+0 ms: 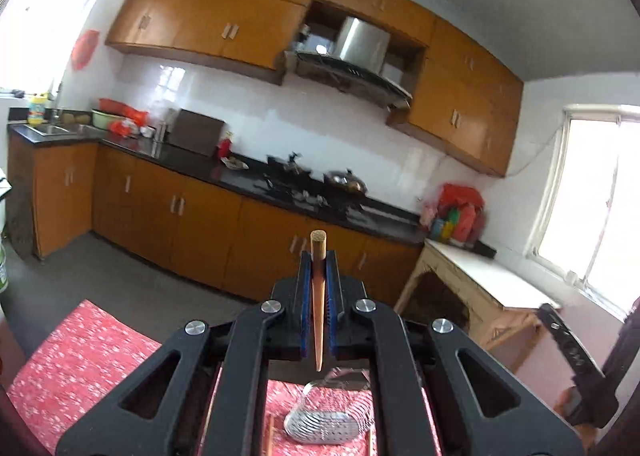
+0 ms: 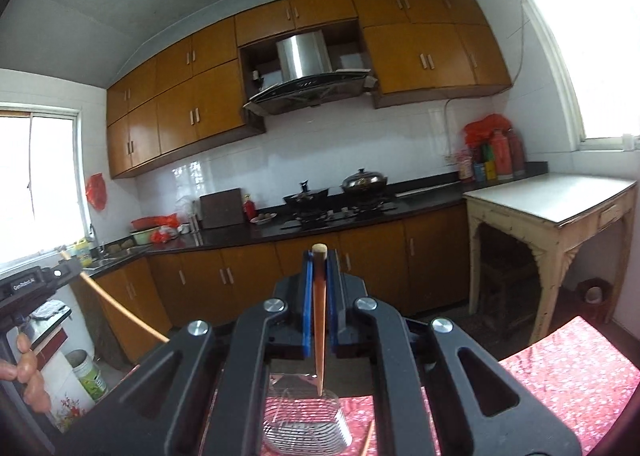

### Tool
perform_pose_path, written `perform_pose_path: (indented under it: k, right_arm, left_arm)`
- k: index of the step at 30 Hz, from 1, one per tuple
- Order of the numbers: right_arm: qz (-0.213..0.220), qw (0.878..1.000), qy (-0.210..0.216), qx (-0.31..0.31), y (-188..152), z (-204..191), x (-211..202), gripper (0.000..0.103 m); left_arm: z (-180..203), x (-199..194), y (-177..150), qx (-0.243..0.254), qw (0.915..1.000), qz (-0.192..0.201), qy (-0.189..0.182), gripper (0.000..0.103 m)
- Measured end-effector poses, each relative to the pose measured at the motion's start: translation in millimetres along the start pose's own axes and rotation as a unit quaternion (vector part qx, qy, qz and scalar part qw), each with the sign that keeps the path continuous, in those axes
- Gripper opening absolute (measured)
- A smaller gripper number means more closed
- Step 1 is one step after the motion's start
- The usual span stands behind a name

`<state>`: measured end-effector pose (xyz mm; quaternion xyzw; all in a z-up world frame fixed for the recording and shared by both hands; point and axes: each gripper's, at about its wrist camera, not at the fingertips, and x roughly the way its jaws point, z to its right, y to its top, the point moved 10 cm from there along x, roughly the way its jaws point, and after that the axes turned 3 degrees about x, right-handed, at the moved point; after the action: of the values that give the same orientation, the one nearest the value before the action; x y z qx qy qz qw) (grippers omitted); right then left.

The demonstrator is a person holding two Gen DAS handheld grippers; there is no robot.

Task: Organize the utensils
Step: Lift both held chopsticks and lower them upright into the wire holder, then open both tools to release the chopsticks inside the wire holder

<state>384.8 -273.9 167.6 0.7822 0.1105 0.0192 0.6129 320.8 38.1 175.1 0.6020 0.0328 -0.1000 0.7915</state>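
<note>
1. Two wrist views look across a kitchen with orange-brown cabinets, a dark countertop and white wall tiles.

2. The left gripper is clenched on a wooden chopstick. Its blue pads press the stick from both sides. The blunt end pokes out past the fingertips and the thin tip points back toward the camera.

3. The right gripper is likewise clamped on a second wooden chopstick, blunt end forward and thin tip toward the lens.

4. Below both grippers, near the camera, a metal wire utensil holder rests on a table covered by a red floral tablecloth. Another chopstick lies on the cloth just left of the holder in the left view.

5. In the right view the left gripper appears at the far left edge, with a hand wrapped around its handle and its chopstick slanting down to the right.

6. In the left view the right gripper's black body shows at the right edge, blurred.

7. Far across the room, a lidded wok and a lidded pot sit on the stove under a steel range hood.

8. A pale wooden side table stands at the right, beside bottles and red bags on the counter's end.

9. A sink sits at the far left under a bright window.
</note>
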Motion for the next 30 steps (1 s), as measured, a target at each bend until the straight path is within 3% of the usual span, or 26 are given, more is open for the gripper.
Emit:
perform_pose_path:
  k: [4, 9, 15, 25, 28, 30]
  right_arm:
    - [-0.028, 1.000, 0.005, 0.000, -29.1, -9.4, 23.6, 0.007]
    - [-0.071, 0.997, 0.001, 0.003, -65.1, -4.8, 52.9, 0.007]
    - [-0.109, 0.994, 0.001, 0.029, -95.3, 5.9, 77.5, 0.007]
    - [-0.153, 0.986, -0.007, 0.064, -128.4, 24.3, 97.0, 0.008]
    - [-0.154, 0.986, -0.015, 0.062, -129.2, 25.8, 96.3, 0.013]
    - [-0.151, 0.986, -0.019, 0.064, -127.3, 28.1, 92.5, 0.021]
  left_arm:
    - [11.5, 24.4, -29.6, 0.008, 0.9993, -0.035, -0.006, 0.006]
    - [12.5, 56.0, -63.1, 0.031, 0.9968, -0.072, 0.013, 0.006]
    - [5.9, 80.2, -96.1, 0.025, 0.9929, -0.115, 0.017, 0.006]
    - [-0.9, 98.6, -119.8, 0.021, 0.9883, -0.150, 0.021, 0.006]
    - [-4.1, 99.3, -121.5, 0.019, 0.9869, -0.159, 0.023, 0.007]
    - [-6.8, 95.9, -120.3, 0.016, 0.9872, -0.157, 0.027, 0.007]
